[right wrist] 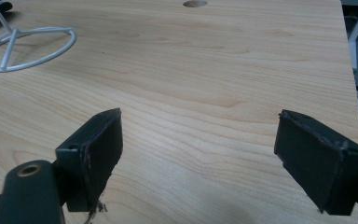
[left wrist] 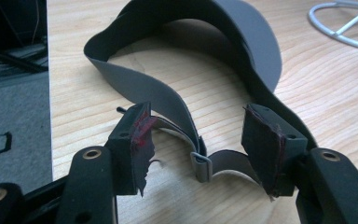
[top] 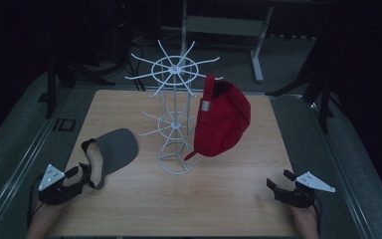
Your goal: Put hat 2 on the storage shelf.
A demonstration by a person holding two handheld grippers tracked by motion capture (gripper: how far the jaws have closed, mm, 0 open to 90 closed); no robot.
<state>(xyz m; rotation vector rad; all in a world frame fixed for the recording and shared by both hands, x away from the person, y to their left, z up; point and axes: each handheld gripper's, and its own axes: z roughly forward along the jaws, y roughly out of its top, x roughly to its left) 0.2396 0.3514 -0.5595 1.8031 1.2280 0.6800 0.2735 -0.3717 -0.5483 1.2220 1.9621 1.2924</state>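
Observation:
A grey visor (top: 113, 149) lies on the wooden table (top: 229, 199) at the front left, its strap loop toward me. My left gripper (top: 85, 173) sits at that loop. In the left gripper view the jaws (left wrist: 198, 140) stand apart on either side of the strap's buckle (left wrist: 201, 166), and the pads do not press on it. The visor's brim (left wrist: 254, 44) curves away beyond. A red cap (top: 222, 117) hangs on the right side of a white wire rack (top: 173, 109) at the table's middle. My right gripper (top: 278, 179) rests open at the front right, with bare wood between its jaws (right wrist: 198, 154).
The rack's round wire base (right wrist: 28, 46) stands left of and beyond the right gripper. A small hole (right wrist: 196, 3) marks the tabletop farther off. Grey carpet (top: 20, 129) and dark stands surround the table, and a metal frame (top: 224, 25) stands behind it.

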